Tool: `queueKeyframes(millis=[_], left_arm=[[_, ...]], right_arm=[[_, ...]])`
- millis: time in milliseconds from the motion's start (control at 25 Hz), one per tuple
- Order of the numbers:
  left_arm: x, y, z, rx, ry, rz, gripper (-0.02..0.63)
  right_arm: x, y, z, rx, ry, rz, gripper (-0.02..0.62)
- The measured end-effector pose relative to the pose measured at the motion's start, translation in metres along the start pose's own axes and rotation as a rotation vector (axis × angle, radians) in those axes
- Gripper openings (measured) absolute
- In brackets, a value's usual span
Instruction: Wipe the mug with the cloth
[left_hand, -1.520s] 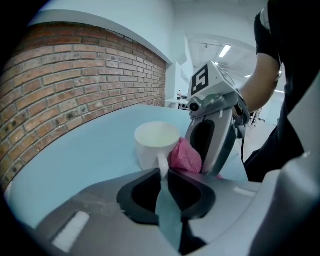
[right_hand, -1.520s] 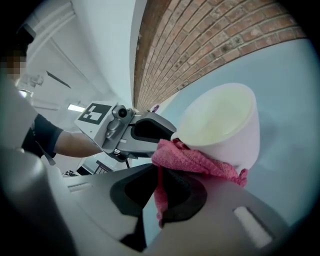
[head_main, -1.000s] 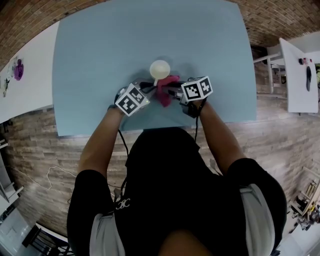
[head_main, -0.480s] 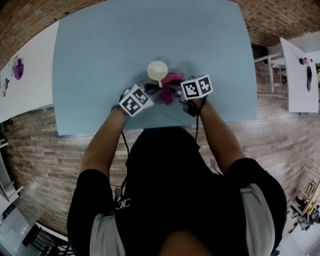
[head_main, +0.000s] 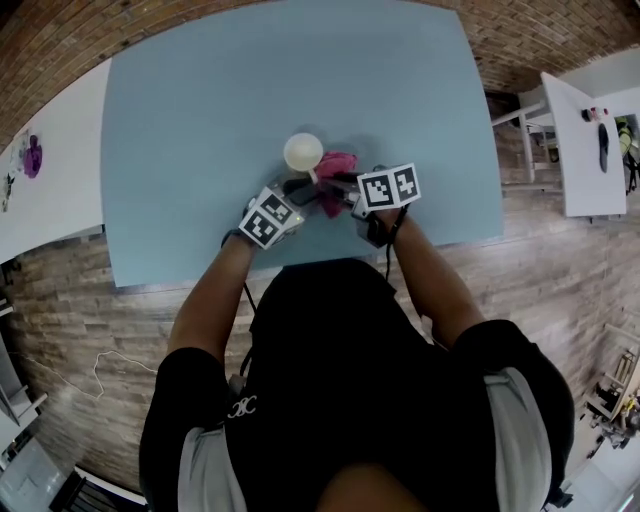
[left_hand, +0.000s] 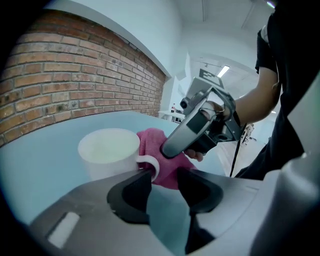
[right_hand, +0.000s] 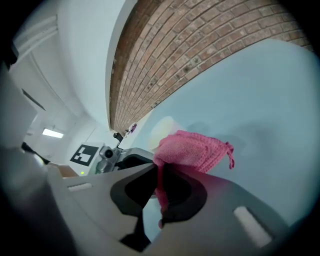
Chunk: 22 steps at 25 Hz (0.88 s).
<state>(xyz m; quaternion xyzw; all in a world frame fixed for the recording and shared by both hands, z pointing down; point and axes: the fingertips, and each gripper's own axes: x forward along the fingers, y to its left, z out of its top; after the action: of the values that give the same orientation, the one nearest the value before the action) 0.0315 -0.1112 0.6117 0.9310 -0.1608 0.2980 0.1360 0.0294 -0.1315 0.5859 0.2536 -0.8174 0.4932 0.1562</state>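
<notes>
Left gripper view: left gripper opening, jaws apart just short of mug handle, nothing gripped. Right gripper clamped on pink cloth just beside mug.

pale blue table, white table L, white table R, brick wall, plank floor, ceiling light

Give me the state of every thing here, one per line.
mug: upright on the table
cloth: bunched, beside the mug's handle
left claw: opening, mug handle at its tips, not pinched
right claw: shut on the cloth
</notes>
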Motion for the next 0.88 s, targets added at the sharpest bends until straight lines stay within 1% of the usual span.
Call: queueKeyframes(millis=[80, 160, 280, 440, 520, 640, 760, 880], left_arm=[[0.003, -0.006, 0.000, -0.017, -0.013, -0.015, 0.204], [0.002, -0.009, 0.002, -0.025, -0.032, -0.025, 0.232], [0.001, -0.012, 0.000, -0.032, -0.043, -0.045, 0.247], [-0.004, -0.020, 0.004, -0.031, -0.039, -0.092, 0.284], [-0.008, -0.022, 0.005, -0.027, -0.039, -0.107, 0.289], [-0.012, -0.025, 0.002, -0.023, -0.031, -0.121, 0.302], [-0.012, -0.032, -0.001, -0.017, -0.026, -0.136, 0.315], [-0.010, -0.036, -0.007, -0.007, -0.016, -0.151, 0.319]], right_arm=[[-0.005, 0.009, -0.007, -0.026, 0.019, -0.007, 0.038], [-0.008, 0.013, -0.011, -0.038, 0.028, -0.041, 0.038], [-0.007, 0.015, -0.006, -0.027, 0.011, -0.094, 0.038], [-0.005, 0.026, 0.001, -0.083, 0.029, -0.140, 0.038], [-0.004, 0.029, 0.003, -0.092, 0.040, -0.169, 0.038], [0.000, 0.024, 0.000, -0.101, 0.055, -0.262, 0.038], [0.004, 0.016, -0.011, -0.099, 0.066, -0.358, 0.038], [0.008, 0.007, -0.024, -0.080, 0.080, -0.429, 0.038]])
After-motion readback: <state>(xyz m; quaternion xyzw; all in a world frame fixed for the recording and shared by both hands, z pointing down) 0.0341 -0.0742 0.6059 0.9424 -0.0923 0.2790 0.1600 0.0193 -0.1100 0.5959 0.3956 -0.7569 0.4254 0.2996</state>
